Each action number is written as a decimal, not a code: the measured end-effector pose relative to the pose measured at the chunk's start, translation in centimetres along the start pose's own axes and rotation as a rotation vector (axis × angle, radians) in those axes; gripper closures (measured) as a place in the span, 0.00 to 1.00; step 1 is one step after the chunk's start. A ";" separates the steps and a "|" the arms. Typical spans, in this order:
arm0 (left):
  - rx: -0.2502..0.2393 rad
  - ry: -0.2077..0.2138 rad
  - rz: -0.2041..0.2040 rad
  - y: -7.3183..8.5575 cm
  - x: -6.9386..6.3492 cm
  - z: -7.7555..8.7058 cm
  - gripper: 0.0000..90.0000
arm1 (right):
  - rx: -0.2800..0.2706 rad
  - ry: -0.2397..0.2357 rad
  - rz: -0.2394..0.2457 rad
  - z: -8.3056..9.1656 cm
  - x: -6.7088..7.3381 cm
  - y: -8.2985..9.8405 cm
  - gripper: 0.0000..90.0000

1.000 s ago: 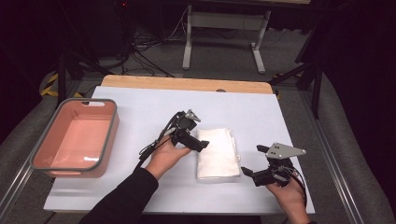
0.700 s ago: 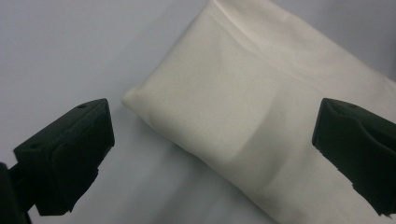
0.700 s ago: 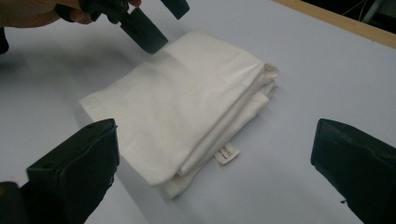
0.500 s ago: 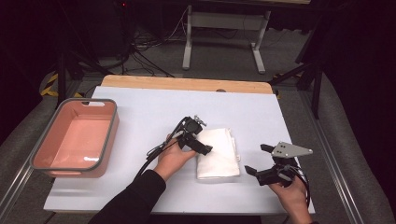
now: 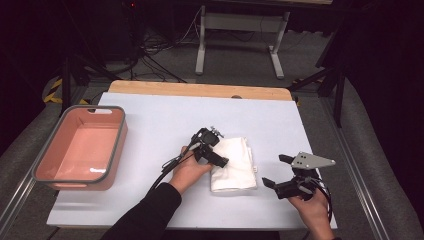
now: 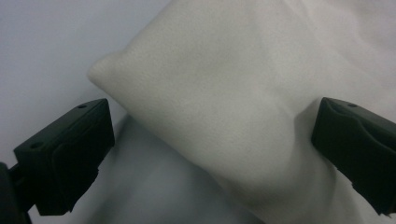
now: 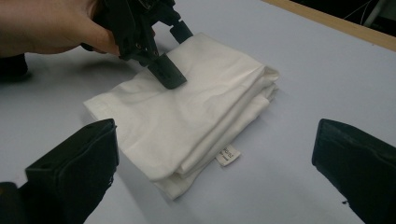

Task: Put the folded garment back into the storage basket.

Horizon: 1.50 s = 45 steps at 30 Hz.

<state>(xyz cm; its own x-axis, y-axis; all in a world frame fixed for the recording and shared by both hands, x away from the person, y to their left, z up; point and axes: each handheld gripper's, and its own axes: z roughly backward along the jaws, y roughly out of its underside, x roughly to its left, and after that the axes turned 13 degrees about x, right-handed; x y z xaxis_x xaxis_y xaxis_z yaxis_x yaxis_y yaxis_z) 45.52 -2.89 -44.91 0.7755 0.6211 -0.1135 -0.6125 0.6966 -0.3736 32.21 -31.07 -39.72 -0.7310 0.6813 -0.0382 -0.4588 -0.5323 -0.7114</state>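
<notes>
Cloth is the thing in hand: a white folded cloth (image 5: 232, 164) lies flat on the white table (image 5: 150, 115), a little right of the middle, with a small tag (image 7: 228, 156) at its near edge. It looks soft and light, several layers thick, and I judge it would sag and come unfolded if lifted by one layer alone; a bite across the whole stack at a corner or folded edge should hold best, and nothing about it seems fragile or slippery.

At its left edge sits the left gripper (image 5: 216, 155), jaws apart, one jaw resting on top of the cloth and the other off its side; in the left gripper view a raised corner of the fabric sits between the two jaws, not yet clamped. To the right of the cloth, apart from it, the right gripper (image 5: 276, 171) hovers with jaws wide apart and nothing in them.

Farther out, at the table's left edge, stands a pink bin (image 5: 46, 169) with a grey rim, nothing inside.
</notes>
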 end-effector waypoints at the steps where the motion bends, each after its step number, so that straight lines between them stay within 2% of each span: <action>1: 0.001 -0.001 0.001 0.0 -0.1 -0.1 0.00 | -0.001 -0.002 -0.001 0.0 0.0 0.0 0.01; 5: 0.005 -0.013 0.000 -0.1 -0.3 -0.3 0.01 | -0.001 -0.002 0.000 0.0 0.0 0.0 0.01; 6: 0.002 -0.020 -0.012 -0.2 -0.3 -0.3 0.01 | -0.001 -0.001 0.001 0.0 0.0 0.0 0.01; 11: -0.015 -0.033 -0.016 0.0 -0.7 -0.6 0.01 | -0.001 0.002 -0.002 0.0 0.0 0.0 0.01; 13: -0.030 -0.033 -0.035 0.0 -1.0 -0.6 0.04 | 0.000 0.001 -0.003 0.0 0.0 0.0 0.01; 19: -0.043 -0.017 -0.047 0.1 -1.3 -0.5 0.15 | -0.006 -0.001 -0.009 0.1 -0.1 0.1 0.01; 21: -0.048 -0.005 -0.059 0.1 -1.4 -0.4 0.19 | -0.007 0.002 -0.007 0.1 0.0 0.0 0.01; 23: -0.042 0.010 -0.067 0.1 -1.7 -0.2 0.28 | -0.008 0.002 -0.007 0.1 0.0 0.0 0.01; 26: -0.046 0.042 -0.093 0.1 -1.8 -0.1 0.45 | -0.007 -0.005 -0.007 0.0 -0.1 0.0 0.01; 29: -0.040 0.093 -0.095 0.1 -1.8 0.0 0.60 | -0.006 -0.009 -0.006 -0.1 0.0 0.0 0.01; 31: -0.047 0.109 -0.098 0.1 -1.8 0.0 0.70 | -0.008 -0.011 -0.005 -0.1 0.0 -0.1 0.01; 38: -0.044 0.121 -0.107 0.1 -1.8 0.0 0.76 | -0.012 -0.017 -0.006 -0.1 -0.1 0.0 0.01; 45: -0.046 0.094 -0.120 0.1 -2.1 0.3 0.78 | -0.006 -0.023 -0.007 -0.3 -0.1 0.0 0.01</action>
<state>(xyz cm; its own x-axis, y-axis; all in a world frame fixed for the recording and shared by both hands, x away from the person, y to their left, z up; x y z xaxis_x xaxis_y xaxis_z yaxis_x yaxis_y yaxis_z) 43.75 -3.99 -44.47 0.8548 0.4967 -0.1505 -0.5088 0.7451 -0.4313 32.45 -30.99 -39.92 -0.7394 0.6731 -0.0170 -0.4611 -0.5246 -0.7157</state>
